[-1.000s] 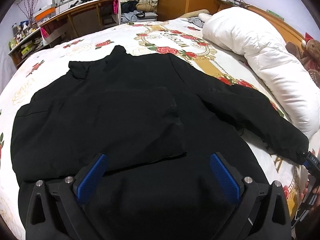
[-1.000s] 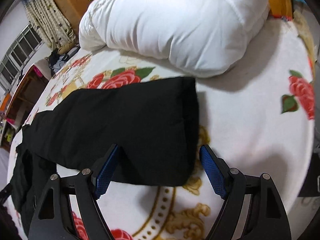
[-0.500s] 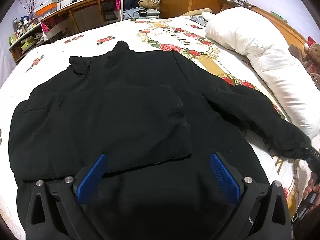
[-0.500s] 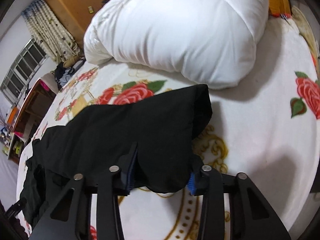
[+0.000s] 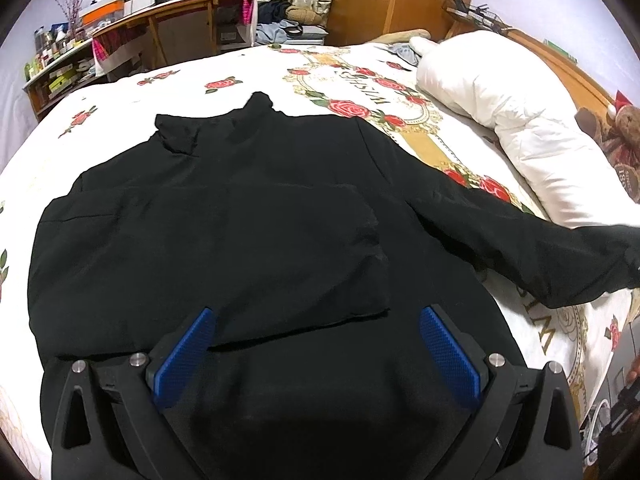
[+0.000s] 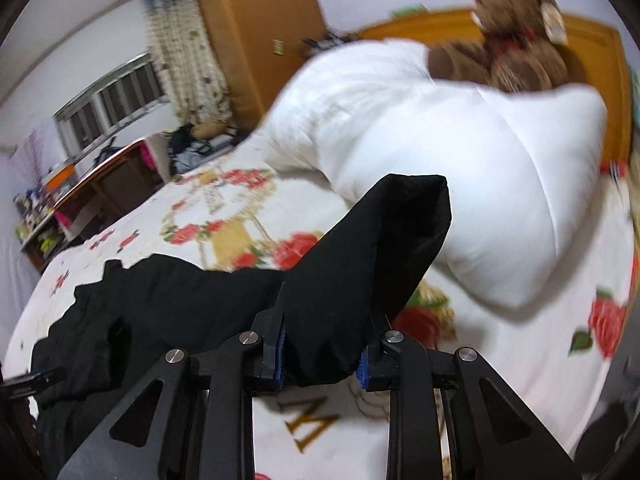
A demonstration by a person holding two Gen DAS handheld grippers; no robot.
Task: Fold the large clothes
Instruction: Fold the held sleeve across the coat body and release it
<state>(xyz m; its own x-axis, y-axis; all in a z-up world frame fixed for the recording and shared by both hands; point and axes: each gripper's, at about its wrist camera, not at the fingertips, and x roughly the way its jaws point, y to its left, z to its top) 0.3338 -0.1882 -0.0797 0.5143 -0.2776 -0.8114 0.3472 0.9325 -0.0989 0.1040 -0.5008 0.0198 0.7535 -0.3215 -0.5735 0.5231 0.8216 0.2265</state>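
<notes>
Only the right wrist view shows the right gripper (image 6: 322, 350) clamped on the sleeve (image 6: 372, 264), lifted off the bed (image 6: 224, 216). The left gripper (image 5: 316, 346) hovers wide open over one black jacket (image 5: 224, 220) lying flat near one white duvet (image 5: 508, 120).

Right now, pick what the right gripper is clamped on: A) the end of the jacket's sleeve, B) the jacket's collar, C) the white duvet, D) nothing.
A: the right gripper is closed on the cuff end of the black jacket's sleeve, lifted off the bed in front of the white duvet.
</notes>
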